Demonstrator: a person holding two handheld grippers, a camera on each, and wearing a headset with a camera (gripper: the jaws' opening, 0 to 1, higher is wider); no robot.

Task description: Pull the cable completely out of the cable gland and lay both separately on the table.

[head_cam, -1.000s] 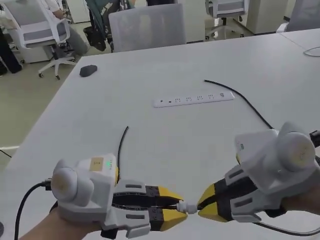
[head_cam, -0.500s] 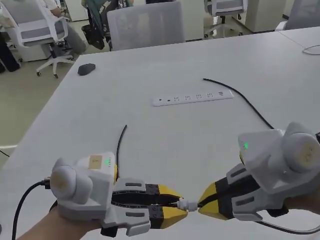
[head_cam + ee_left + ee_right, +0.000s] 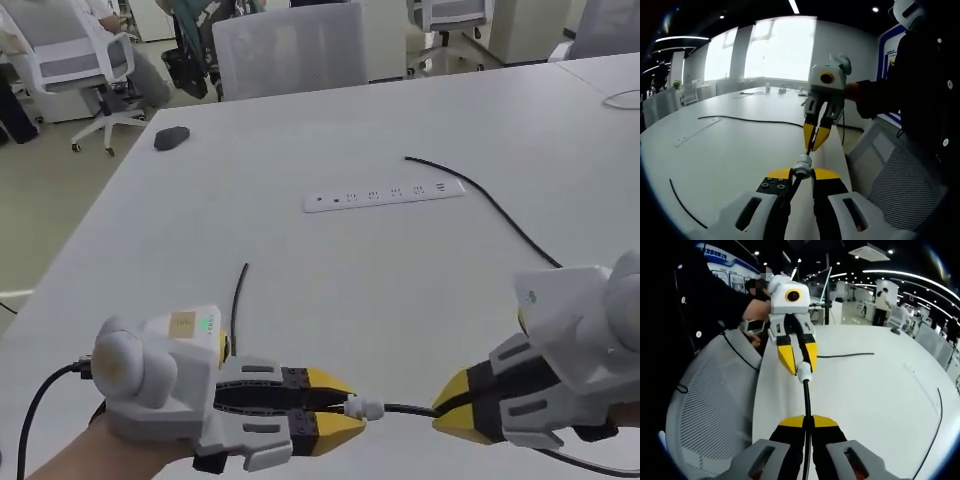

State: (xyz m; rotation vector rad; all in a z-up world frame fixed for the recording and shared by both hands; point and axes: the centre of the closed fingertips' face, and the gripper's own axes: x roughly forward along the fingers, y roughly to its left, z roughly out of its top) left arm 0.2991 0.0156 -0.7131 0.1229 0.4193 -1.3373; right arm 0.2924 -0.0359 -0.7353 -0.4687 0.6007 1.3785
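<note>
The white cable gland (image 3: 366, 408) sits at the tip of my left gripper (image 3: 342, 409), which is shut on it low over the table's front edge. A black cable (image 3: 405, 410) runs out of the gland to my right gripper (image 3: 447, 419), which is shut on it a short way to the right. In the left gripper view the gland (image 3: 802, 165) lies between my yellow jaws, the cable (image 3: 809, 148) leading up to the right gripper (image 3: 814, 136). In the right gripper view the cable (image 3: 805, 399) stretches from my right gripper (image 3: 806, 420) to the gland (image 3: 803, 372) at the left gripper (image 3: 797, 361).
A white power strip (image 3: 385, 195) lies mid-table with its black cord (image 3: 495, 205) trailing right. A loose black cable piece (image 3: 237, 298) lies left of centre. A dark mouse (image 3: 170, 138) sits near the far left edge. Office chairs (image 3: 290, 50) stand behind the table.
My right gripper has pulled away to the right, and a stretch of black cable now shows between the gland and its jaws. The left gripper has stayed roughly in place.
</note>
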